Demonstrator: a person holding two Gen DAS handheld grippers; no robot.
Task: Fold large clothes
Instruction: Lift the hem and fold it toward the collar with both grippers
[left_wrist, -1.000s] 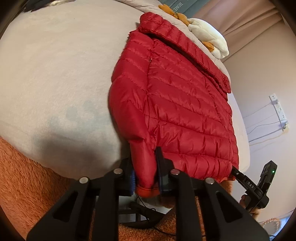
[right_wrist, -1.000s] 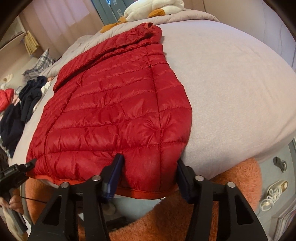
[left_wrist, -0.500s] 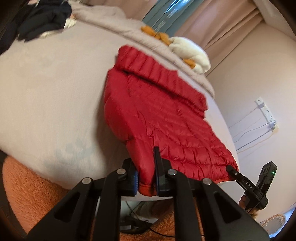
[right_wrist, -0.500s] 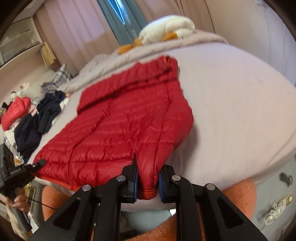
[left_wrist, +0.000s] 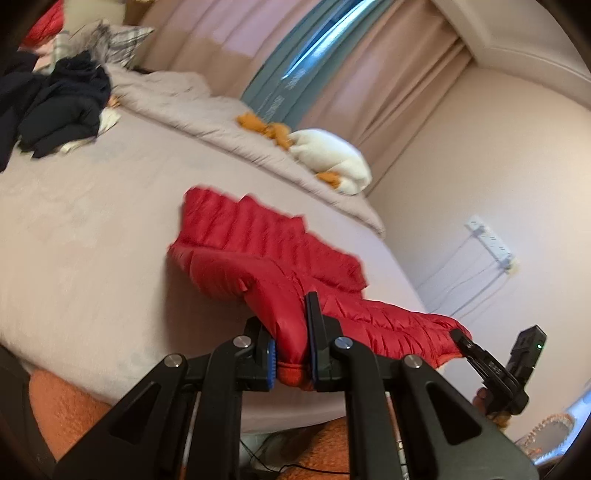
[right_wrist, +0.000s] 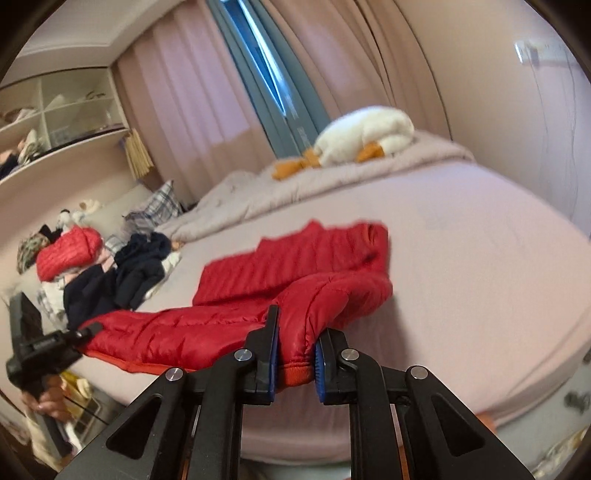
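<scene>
Both bottom corners of the red puffer jacket (left_wrist: 280, 266) are pinched: my left gripper (left_wrist: 290, 363) is clenched on one hem corner, my right gripper (right_wrist: 295, 363) on the other. Its collar end lies flat on the grey bed (left_wrist: 92, 221), straight ahead of both tongs. With the long axis running away from me, I judge the fold goes forward, hem toward collar, both hands equally near.

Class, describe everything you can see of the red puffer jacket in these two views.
The red puffer jacket is shiny, quilted in horizontal channels, with ribbed orange-red cuffs. Its far part lies on the grey bed; the near part is raised off it. The left gripper and right gripper are each shut on a cuff end.
</scene>
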